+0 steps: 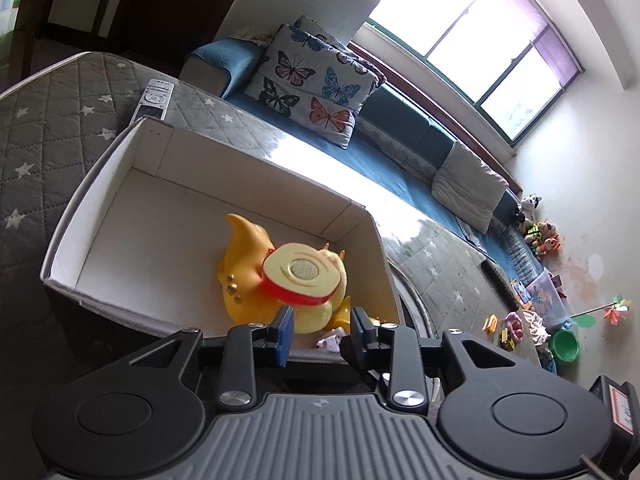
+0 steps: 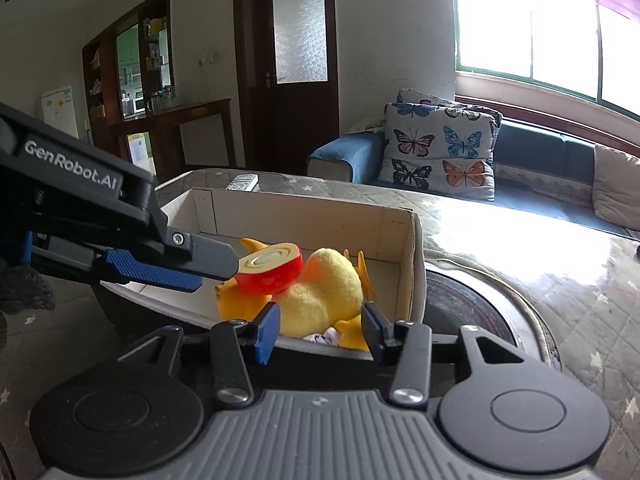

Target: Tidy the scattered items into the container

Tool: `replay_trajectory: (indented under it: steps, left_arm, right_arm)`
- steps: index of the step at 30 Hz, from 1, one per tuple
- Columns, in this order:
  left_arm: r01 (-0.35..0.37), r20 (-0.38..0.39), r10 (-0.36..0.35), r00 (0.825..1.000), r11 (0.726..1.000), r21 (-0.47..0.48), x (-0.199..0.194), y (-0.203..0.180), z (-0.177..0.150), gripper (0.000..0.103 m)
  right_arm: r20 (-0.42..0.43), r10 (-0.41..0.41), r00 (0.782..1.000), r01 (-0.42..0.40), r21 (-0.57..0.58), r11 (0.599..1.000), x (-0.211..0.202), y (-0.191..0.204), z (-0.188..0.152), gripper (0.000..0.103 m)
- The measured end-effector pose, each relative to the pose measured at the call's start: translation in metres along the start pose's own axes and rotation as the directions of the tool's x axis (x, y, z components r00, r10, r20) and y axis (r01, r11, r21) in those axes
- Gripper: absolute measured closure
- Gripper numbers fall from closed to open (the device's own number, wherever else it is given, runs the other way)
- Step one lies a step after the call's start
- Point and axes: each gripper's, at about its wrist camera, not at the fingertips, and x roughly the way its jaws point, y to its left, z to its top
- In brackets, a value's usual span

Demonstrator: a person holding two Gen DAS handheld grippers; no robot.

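A white cardboard box (image 1: 100, 216) (image 2: 412, 264) stands on the quilted table. Inside lie an orange plastic toy (image 1: 244, 256) (image 2: 240, 304), a yellow plush duck (image 1: 316, 316) (image 2: 324, 296) and a red toy apple half (image 1: 300, 276) (image 2: 270, 272) resting on top of them. My left gripper (image 1: 322, 332) is open over the box's near edge; in the right wrist view its fingers (image 2: 176, 268) reach in from the left, just beside the apple half. My right gripper (image 2: 322, 330) is open and empty at the box's near wall.
A white remote (image 1: 154, 98) (image 2: 242, 182) lies on the table behind the box. A blue sofa with butterfly cushions (image 1: 316, 88) (image 2: 440, 148) runs along the window. Several toys and a green bowl (image 1: 564, 344) lie on the floor at right.
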Motion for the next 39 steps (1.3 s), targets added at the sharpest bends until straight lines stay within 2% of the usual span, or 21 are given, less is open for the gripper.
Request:
replay_trajectory:
  steps: [4,12,15,18,24,27,39]
  left_arm:
    - [-0.02,0.018,0.02,1.0,0.999,0.027,-0.006,0.0,-0.008,0.069]
    - [-0.051,0.045,0.048,0.998,0.997,0.064,-0.018,0.007,-0.026,0.069]
    - [-0.069,0.058,0.065,0.996,0.994,0.081,-0.023,0.011,-0.034,0.069]
    - [-0.086,0.064,0.081,0.995,0.992,0.092,-0.026,0.014,-0.042,0.069]
    - [-0.125,0.065,0.117,0.991,0.985,0.119,-0.027,0.018,-0.056,0.069]
    - [-0.133,0.067,0.126,0.99,0.983,0.127,-0.029,0.019,-0.062,0.069]
    - [-0.179,0.062,0.172,0.983,0.973,0.142,-0.031,0.021,-0.081,0.069]
  right_arm:
    - [-0.001,-0.004,1.0,0.004,0.003,1.0,-0.008,0.002,-0.006,0.051]
    - [-0.003,-0.011,1.0,0.011,0.017,1.0,-0.022,0.004,-0.02,0.031]
    - [-0.006,-0.014,1.0,0.014,0.024,1.0,-0.027,0.005,-0.025,0.03]
    - [-0.01,-0.015,1.0,0.015,0.029,0.999,-0.03,0.006,-0.029,0.021]
    - [-0.014,-0.013,1.0,0.014,0.045,0.999,-0.037,0.011,-0.038,0.019]
    - [-0.018,-0.012,1.0,0.013,0.056,0.998,-0.04,0.013,-0.042,0.012]
    - [-0.042,-0.015,0.999,0.02,0.101,0.995,-0.049,0.016,-0.059,0.009]
